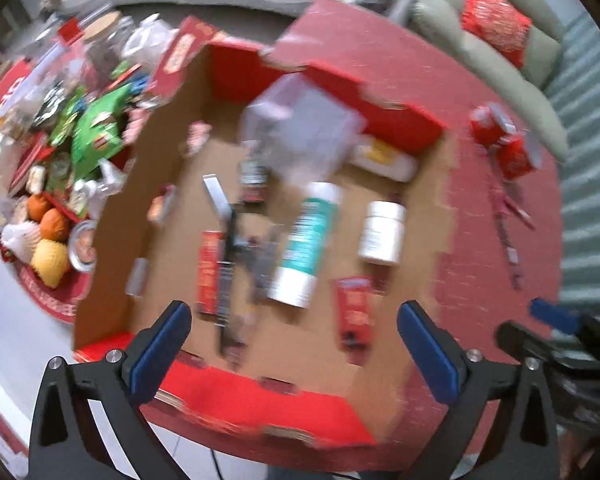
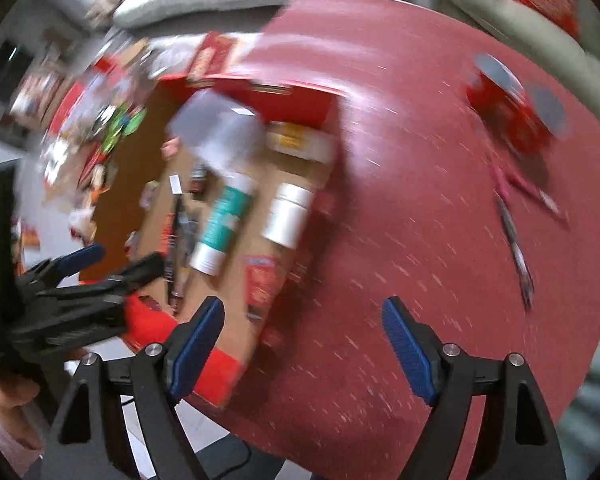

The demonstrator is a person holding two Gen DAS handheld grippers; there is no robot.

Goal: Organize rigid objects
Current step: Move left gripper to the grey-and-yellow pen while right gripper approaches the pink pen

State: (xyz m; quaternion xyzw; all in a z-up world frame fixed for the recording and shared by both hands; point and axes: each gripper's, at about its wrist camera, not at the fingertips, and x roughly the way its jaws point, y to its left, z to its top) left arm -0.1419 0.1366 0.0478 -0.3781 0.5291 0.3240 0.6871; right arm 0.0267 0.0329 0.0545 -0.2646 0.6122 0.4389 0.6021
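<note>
A shallow red cardboard box (image 1: 396, 120) with a brown floor lies on the round red table (image 1: 480, 248). In it lie a teal-and-white tube (image 1: 306, 240), a white jar (image 1: 382, 232), small red packets (image 1: 354, 312), a clear plastic container (image 1: 300, 132) and dark tools (image 1: 230, 248). My left gripper (image 1: 294, 344) is open and empty above the box's near edge. My right gripper (image 2: 302, 344) is open and empty over the table right of the box (image 2: 220, 364). Red cans (image 2: 516, 112) and pens (image 2: 516, 248) lie on the table at the right. Both views are blurred.
A pile of snacks, green bags (image 1: 96, 132) and fruit (image 1: 50, 240) lies left of the box. A grey-green sofa (image 1: 512, 76) with a red cushion (image 1: 492, 20) stands behind the table. The right gripper shows at the left wrist view's right edge (image 1: 556, 320).
</note>
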